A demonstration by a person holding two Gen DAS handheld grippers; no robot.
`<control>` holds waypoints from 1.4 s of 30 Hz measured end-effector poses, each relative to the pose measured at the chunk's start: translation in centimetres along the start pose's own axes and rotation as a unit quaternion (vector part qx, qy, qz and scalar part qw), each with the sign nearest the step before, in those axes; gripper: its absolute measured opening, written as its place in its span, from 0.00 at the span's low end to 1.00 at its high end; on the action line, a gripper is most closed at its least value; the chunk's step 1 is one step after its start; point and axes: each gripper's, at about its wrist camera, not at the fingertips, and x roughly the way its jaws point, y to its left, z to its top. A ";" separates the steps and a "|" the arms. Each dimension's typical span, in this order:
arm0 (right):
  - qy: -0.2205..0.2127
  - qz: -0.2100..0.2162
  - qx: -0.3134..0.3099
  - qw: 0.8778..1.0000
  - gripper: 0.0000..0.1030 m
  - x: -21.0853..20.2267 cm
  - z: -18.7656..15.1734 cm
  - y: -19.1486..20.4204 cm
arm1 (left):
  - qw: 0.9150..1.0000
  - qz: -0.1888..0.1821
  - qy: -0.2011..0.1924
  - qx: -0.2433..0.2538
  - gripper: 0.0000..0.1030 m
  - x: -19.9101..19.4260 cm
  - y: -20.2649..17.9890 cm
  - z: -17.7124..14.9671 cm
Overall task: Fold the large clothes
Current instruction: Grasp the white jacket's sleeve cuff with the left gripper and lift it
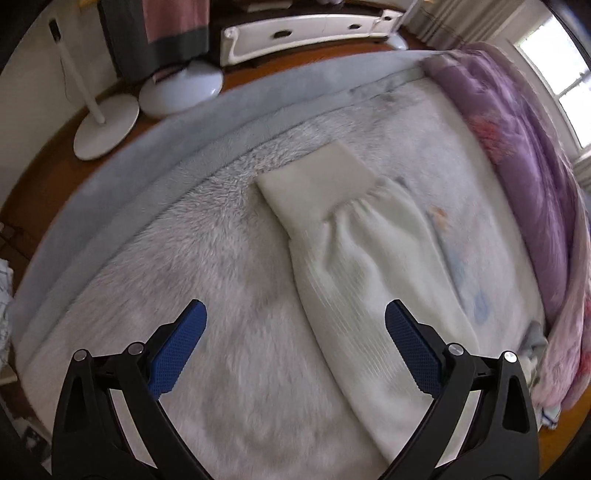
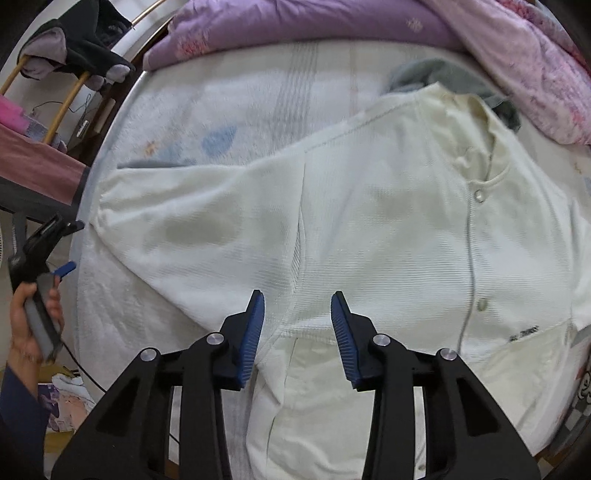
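Note:
A large cream-white buttoned cardigan (image 2: 388,229) lies spread flat on the bed, front up. One sleeve reaches out to the left in the right wrist view. In the left wrist view that sleeve (image 1: 369,266) lies on the fluffy blanket, its ribbed cuff (image 1: 317,188) pointing away. My left gripper (image 1: 295,321) is open wide and empty, hovering above the sleeve and the blanket beside it. It also shows in the right wrist view (image 2: 62,251) at the far left, held by a hand. My right gripper (image 2: 297,306) is open and empty above the cardigan near the armpit seam.
A white fluffy blanket (image 1: 207,258) covers the bed. A purple quilt (image 2: 314,22) is bunched along the far side, and a grey garment (image 2: 443,77) lies by the cardigan's collar. Fan bases (image 1: 107,125) stand on the wooden floor past the bed edge. A clothes rack (image 2: 66,48) stands left.

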 end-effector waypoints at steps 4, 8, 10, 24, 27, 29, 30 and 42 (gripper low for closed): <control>0.011 0.008 -0.002 1.000 0.28 3.1 0.4 -0.3 | 1.000 -0.023 -0.015 0.000 0.84 2.4 -0.5 1.3; 0.024 0.026 0.007 0.999 0.15 5.4 0.8 -0.4 | 1.000 -0.003 -0.004 0.022 0.46 5.3 -0.9 1.3; 0.031 0.032 0.010 0.999 0.12 6.4 1.0 -0.3 | 0.999 -0.015 -0.018 0.031 0.20 4.4 -1.1 1.1; 0.103 0.066 0.025 0.992 0.03 13.2 1.0 -1.2 | 0.982 -0.053 -0.170 0.069 0.14 -11.5 -4.9 -3.8; 0.086 0.124 0.045 0.987 0.05 10.5 0.7 -3.4 | 0.972 -0.092 -0.195 0.092 0.14 -16.0 -9.2 -6.7; 0.056 0.141 0.050 0.987 0.07 7.4 0.2 -5.8 | 0.965 -0.108 -0.209 0.118 0.14 -18.6 -12.8 -9.1; 0.043 0.148 0.053 0.987 0.07 5.9 -0.1 -7.1 | 0.959 -0.124 -0.215 0.136 0.14 -19.9 -15.2 -10.9; -0.112 0.043 0.206 0.971 0.09 -12.7 -9.1 -38.0 | 0.918 -0.175 -0.143 0.327 0.14 -18.0 -43.3 -37.4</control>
